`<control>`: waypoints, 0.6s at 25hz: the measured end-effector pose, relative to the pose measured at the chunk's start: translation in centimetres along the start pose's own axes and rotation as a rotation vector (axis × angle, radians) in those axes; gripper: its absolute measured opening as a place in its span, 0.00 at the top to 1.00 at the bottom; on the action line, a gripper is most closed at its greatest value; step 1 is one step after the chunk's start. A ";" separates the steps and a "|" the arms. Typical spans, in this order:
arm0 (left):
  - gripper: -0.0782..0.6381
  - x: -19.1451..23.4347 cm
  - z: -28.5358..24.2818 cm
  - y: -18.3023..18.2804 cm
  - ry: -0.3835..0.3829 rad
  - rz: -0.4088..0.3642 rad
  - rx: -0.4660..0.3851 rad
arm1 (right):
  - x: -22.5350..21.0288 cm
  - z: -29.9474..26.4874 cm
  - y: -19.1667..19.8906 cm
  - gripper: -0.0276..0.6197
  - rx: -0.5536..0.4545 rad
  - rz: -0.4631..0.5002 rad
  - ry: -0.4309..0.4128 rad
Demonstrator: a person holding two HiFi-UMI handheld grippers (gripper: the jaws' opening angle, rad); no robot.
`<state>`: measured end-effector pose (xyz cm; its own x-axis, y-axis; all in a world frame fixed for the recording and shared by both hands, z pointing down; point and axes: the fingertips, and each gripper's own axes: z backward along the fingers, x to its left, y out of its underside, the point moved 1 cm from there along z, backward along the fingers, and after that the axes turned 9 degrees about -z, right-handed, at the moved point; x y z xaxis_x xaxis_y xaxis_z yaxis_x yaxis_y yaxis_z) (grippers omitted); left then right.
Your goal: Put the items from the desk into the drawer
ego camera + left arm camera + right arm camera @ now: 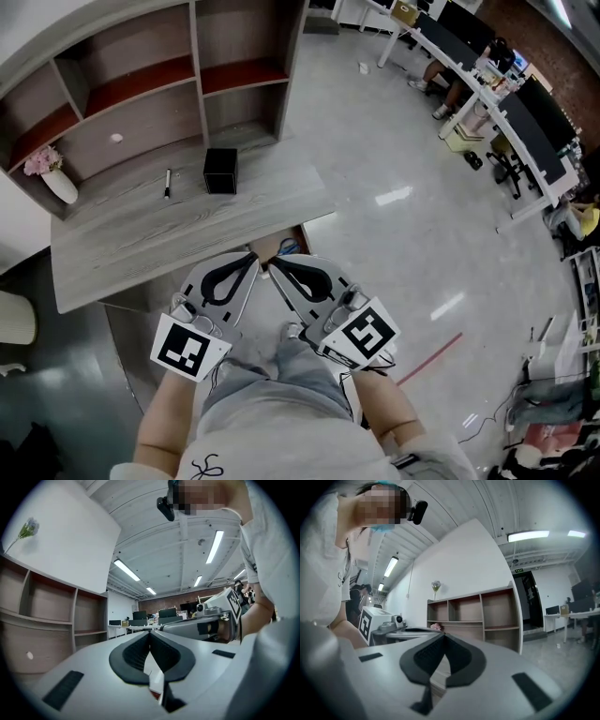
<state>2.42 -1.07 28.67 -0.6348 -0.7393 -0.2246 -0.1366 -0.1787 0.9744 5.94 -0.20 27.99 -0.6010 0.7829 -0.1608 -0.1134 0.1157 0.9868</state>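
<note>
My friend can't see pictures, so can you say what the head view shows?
Seen from above, a person holds the left gripper and right gripper, both shut and empty, at the near edge of a grey desk. On the desk are a black box, a pen and, at its far left, a vase of pink flowers.

Black box (pixel 220 171), grey wood-grain desk (pixel 187 230)

Grey plastic right gripper (pixel 444 636) with black ribbed pads, tips pressed together, nothing between. Beyond it, open wooden shelf unit with brown back panels (pixel 483 613) against white wall, pale long-stemmed flower (pixel 436 586) upright on top. Left gripper's white cube with black square marker (pixel 370 620) at left, beside person's white shirt (pixel 323 559). Lit ceiling strip light (pixel 528 536) upper right.
</note>
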 end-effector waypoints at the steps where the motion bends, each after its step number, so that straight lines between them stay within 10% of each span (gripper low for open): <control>1: 0.88 0.0 0.2 -0.1 -0.003 0.000 -0.002 | 0.2 0.0 0.0 0.95 -0.002 0.002 -0.003; 15: 0.88 0.2 2.6 -1.1 -0.024 -0.004 -0.021 | 2.1 -0.8 -0.4 0.95 0.000 0.022 -0.030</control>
<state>0.48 0.68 27.64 -0.6524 -0.7229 -0.2277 -0.1234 -0.1951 0.9730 4.07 0.90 27.21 -0.5795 0.8032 -0.1380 -0.0999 0.0981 0.9902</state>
